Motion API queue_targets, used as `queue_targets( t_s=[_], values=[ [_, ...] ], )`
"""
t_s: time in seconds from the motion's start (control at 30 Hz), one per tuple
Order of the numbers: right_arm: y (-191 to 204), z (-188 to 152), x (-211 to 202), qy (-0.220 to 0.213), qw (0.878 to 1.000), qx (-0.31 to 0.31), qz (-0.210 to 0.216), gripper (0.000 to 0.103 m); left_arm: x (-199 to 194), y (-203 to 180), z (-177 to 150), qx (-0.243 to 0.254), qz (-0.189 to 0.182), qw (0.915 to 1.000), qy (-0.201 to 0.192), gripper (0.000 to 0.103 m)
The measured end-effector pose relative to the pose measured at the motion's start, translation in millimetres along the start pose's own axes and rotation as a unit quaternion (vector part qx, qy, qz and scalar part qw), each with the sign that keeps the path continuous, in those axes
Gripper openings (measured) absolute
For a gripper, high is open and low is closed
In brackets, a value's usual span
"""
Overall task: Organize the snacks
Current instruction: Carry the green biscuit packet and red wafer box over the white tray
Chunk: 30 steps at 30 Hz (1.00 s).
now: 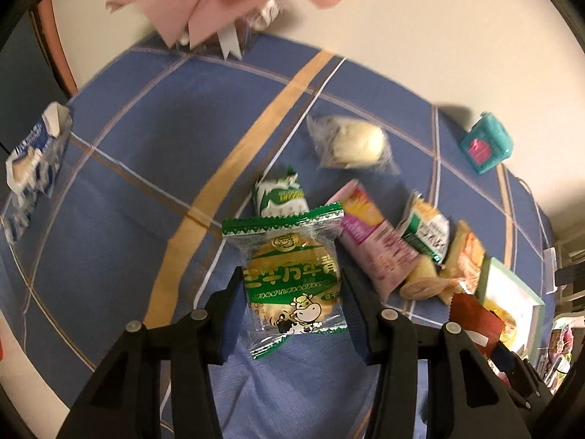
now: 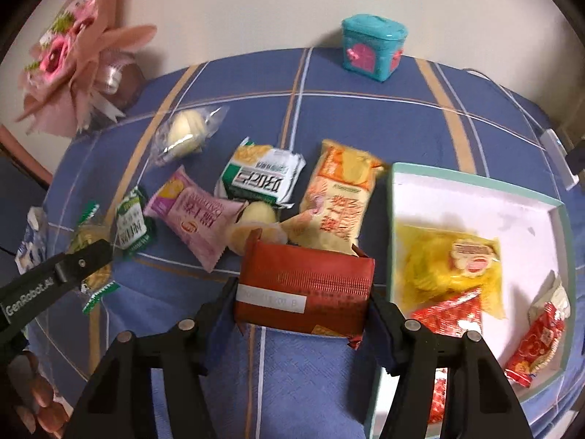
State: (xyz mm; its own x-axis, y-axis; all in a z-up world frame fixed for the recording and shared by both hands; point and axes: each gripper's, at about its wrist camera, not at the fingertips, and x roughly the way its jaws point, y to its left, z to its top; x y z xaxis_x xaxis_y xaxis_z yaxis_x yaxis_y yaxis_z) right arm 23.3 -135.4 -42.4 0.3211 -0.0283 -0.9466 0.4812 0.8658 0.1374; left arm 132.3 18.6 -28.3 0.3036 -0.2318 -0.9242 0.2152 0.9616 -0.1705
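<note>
My left gripper point(image 1: 292, 285) is clamped on a green cow-print biscuit pack point(image 1: 292, 274), held just above the blue checked tablecloth point(image 1: 128, 183). My right gripper point(image 2: 303, 303) is pinching a dark red snack pack point(image 2: 307, 285) right beside the white box point(image 2: 475, 197). That box holds a yellow chip bag point(image 2: 453, 267) and a couple of red packets point(image 2: 537, 344). Loose snacks are piled between, a teal tin point(image 2: 373, 47) by the wall.

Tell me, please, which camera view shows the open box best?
The right wrist view: the box shows its white floor, rim and packets inside. The left wrist view catches only a corner of it at the right edge.
</note>
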Motion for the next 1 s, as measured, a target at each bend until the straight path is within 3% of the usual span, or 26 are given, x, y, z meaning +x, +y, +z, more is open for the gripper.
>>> queue_targets(
  t_s=[0.23,0.53,0.77,1.0],
  values=[
    [-50,9,-17,0.007,0.998,0.056,-0.016,0.066,-18,-10,-4,0.014,-0.01,0.9997,-0.016,0.051],
    [-145,16,-48,-0.01,0.987,0.15,-0.065,0.066,-29,-94,-25,0.096,-0.049,0.994,-0.017,0.051],
    [-213,9,-62,-0.011,0.972,0.215,-0.092,0.066,-32,-175,-63,0.183,-0.085,0.9795,0.001,0.051],
    [-259,-1,-79,-0.022,0.961,0.253,-0.114,0.067,-27,-237,-104,0.255,-0.086,0.9629,0.013,0.051]
  ],
)
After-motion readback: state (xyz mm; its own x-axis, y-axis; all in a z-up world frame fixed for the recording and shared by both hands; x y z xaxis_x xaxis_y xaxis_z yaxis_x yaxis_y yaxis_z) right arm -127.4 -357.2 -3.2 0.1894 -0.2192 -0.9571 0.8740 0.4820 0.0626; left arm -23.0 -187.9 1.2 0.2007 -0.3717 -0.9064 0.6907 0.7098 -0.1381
